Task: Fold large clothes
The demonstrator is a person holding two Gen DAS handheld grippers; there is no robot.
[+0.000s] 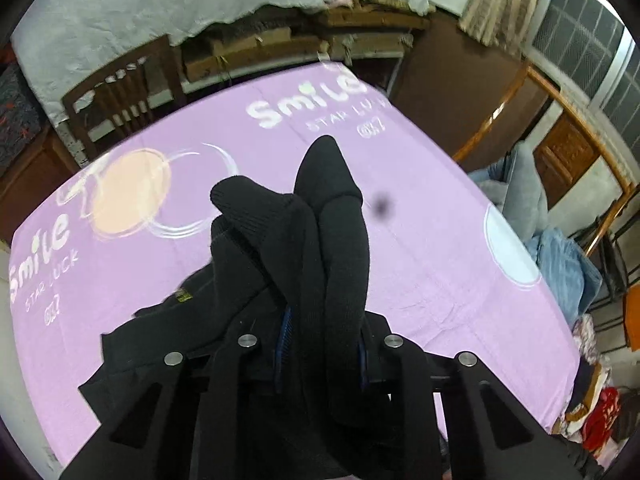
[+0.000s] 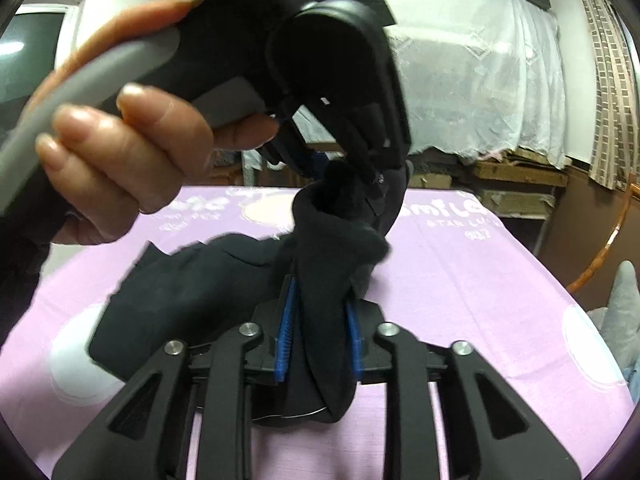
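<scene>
A black knit garment lies partly on the purple printed sheet, with its ribbed end lifted and bunched. My left gripper is shut on that bunch, and folds of the cloth stand up past its blue pads. In the right wrist view my right gripper is shut on another part of the black garment, with cloth squeezed between its blue pads. Just above it a person's hand holds the left gripper, which points steeply down into the same twisted fabric. The rest of the garment trails left over the purple sheet.
A wooden chair stands beyond the far left edge. Stacked cardboard sits under a white cover at the back. A heap of blue and grey clothes lies off the right edge, beside a wooden rail.
</scene>
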